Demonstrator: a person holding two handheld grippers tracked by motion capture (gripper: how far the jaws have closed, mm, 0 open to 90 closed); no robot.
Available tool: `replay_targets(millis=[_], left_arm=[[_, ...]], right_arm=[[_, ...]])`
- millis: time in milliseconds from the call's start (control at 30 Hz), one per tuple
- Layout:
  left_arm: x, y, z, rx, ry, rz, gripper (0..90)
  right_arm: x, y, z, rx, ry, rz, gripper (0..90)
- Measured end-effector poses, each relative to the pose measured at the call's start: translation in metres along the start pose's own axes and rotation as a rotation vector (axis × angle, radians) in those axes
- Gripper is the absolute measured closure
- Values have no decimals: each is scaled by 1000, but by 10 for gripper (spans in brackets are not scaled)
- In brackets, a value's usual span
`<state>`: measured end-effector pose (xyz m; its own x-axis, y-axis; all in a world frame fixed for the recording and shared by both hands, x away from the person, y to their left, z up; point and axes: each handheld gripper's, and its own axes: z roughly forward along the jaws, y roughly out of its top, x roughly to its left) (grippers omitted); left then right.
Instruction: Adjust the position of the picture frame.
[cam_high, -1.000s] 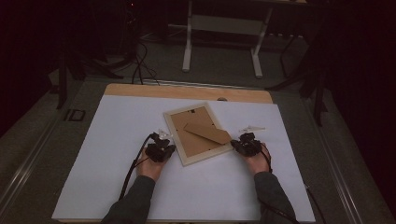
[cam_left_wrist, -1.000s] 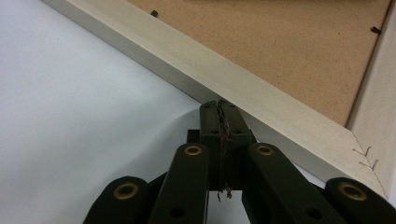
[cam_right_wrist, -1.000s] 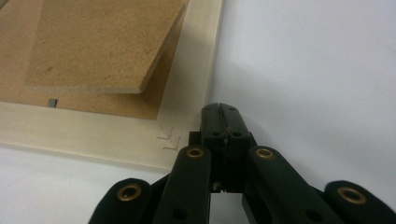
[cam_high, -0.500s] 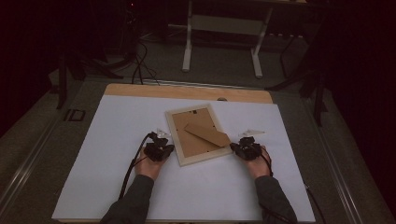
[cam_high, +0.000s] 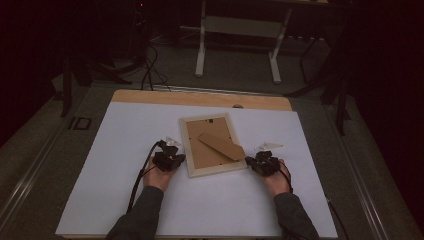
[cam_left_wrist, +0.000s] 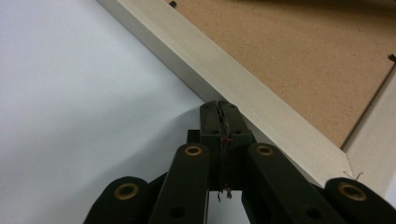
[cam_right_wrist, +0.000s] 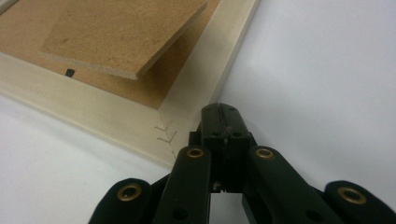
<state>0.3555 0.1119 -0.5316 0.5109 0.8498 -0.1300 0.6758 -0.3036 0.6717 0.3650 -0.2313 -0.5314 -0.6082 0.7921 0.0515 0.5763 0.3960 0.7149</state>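
Between the two grippers: a picture frame (cam_high: 211, 145) lies face down on the white sheet (cam_high: 120, 150) that covers the counter (cam_high: 150, 96), its brown backing board turned up.
Frame, long axis: runs from the person's side toward the far edge of the counter, tilted slightly so the far end leans toward the left gripper's side.
Frame, stand: a brown easel leg (cam_high: 221, 146) lies across the backing, slanting from the frame's middle toward the right gripper; in the right gripper view (cam_right_wrist: 126, 32) its free end is lifted a little off the backing.
Frame, corners: the near left corner sits just beside the left gripper, the near right corner just beside the right gripper; small metal staples show at that mitred corner (cam_right_wrist: 164, 133).
Left gripper (cam_left_wrist: 219, 108): jaws fully closed on each other, nothing between them; tips at the pale outer edge of the frame (cam_left_wrist: 224, 79); whether they touch it cannot be told.
Right gripper (cam_right_wrist: 223, 112): jaws pressed together, holding nothing; tips just beside the frame's corner, over the white sheet.
Writing: the letters "ID" (cam_high: 80, 123) are marked on the grey surface beyond the left gripper, off the sheet's left edge; no readable label on the frame's back.
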Motion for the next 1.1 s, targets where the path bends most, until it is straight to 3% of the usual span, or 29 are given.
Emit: replay_targets(millis=[300,700,1100], left_arm=[[5,2,1,1,6,-16,900],[11,4,0,8,21,-25,900],[11,2,-7,-7,14,-7,900]], right_arm=[[7,-6,-3,-14,22,18,900],[21,-13,-9,-10,49,-11,900],[31,-18,-12,-7,77,-23,900]])
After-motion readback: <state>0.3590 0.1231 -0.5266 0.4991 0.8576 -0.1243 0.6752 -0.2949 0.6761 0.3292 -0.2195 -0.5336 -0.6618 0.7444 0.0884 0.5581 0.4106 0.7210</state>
